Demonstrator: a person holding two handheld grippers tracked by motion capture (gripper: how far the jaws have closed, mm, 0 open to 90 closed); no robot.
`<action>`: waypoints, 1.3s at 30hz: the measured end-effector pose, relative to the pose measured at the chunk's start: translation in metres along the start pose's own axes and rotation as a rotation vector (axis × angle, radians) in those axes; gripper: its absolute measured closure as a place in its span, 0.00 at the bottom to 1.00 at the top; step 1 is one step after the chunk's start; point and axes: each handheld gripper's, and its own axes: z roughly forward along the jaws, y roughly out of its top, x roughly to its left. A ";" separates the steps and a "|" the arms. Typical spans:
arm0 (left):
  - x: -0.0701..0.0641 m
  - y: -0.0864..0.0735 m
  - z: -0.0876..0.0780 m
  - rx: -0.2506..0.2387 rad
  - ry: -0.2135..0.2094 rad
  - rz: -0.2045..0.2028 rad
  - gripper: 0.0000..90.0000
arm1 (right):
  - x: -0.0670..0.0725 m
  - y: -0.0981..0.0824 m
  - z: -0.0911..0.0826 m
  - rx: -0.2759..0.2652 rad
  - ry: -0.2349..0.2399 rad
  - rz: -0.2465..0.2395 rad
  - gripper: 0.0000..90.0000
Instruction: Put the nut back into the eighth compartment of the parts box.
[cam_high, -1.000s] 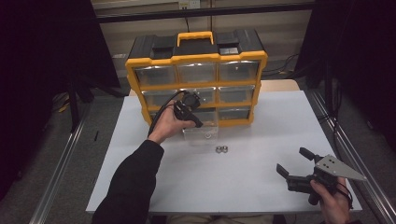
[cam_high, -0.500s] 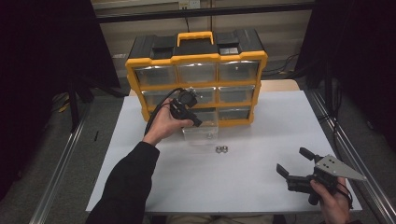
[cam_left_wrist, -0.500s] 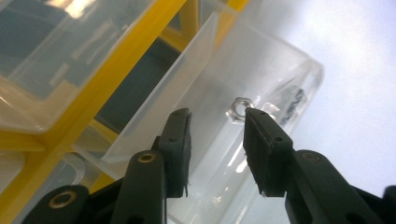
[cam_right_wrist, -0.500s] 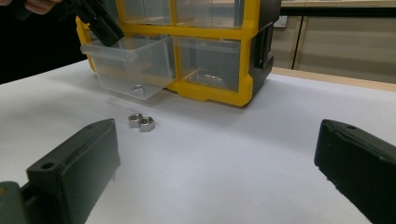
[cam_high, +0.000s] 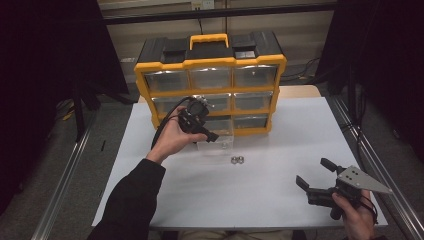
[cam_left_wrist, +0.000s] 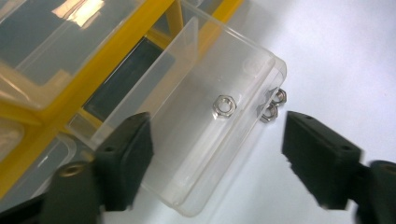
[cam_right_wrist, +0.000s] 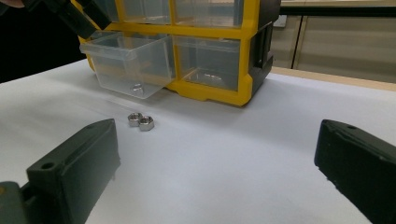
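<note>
- The left claw (cam_high: 212, 136) hangs over the pulled-out clear plastic drawer (cam_left_wrist: 196, 121), its black jaws spread wide and holding nothing; in the left gripper view the drawer's outer end lies between and beneath them.
- The right claw (cam_high: 315, 176) rests low near the front right corner of the white worktop (cam_high: 280, 200), jaws also spread wide and empty, well apart from the drawer and the loose nuts.
- One small silver hex nut (cam_left_wrist: 223, 104) lies on the drawer floor near its front wall, roughly midway between the left jaws but below them.
- Two more silver hex nuts (cam_high: 237, 160) sit touching each other on the worktop just in front of the drawer, nearer the right-hand jaw in the left gripper view.
- Behind them stands the yellow-and-black parts cabinet with clear drawers (cam_high: 210, 65), the open drawer jutting from its bottom row.
- Risk, as I judge it: the nuts are small and flat, so a closing jaw could flick one across the worktop instead of pinching it.
- The pair touch, so going for one may nudge the other away.
- The drawer hangs far out; a downward knock from a jaw could tip it or pull it free and spill the nut inside.
</note>
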 end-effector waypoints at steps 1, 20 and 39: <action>-0.001 -0.001 0.000 -0.005 0.002 0.002 0.24 | 0.000 0.000 0.000 -0.001 -0.003 0.000 0.00; -0.022 -0.026 0.003 0.007 -0.011 0.026 0.06 | 0.000 0.000 0.000 -0.001 -0.002 0.001 0.00; -0.046 -0.053 0.012 0.017 -0.026 0.016 0.05 | 0.000 0.000 0.000 0.000 -0.004 -0.001 0.00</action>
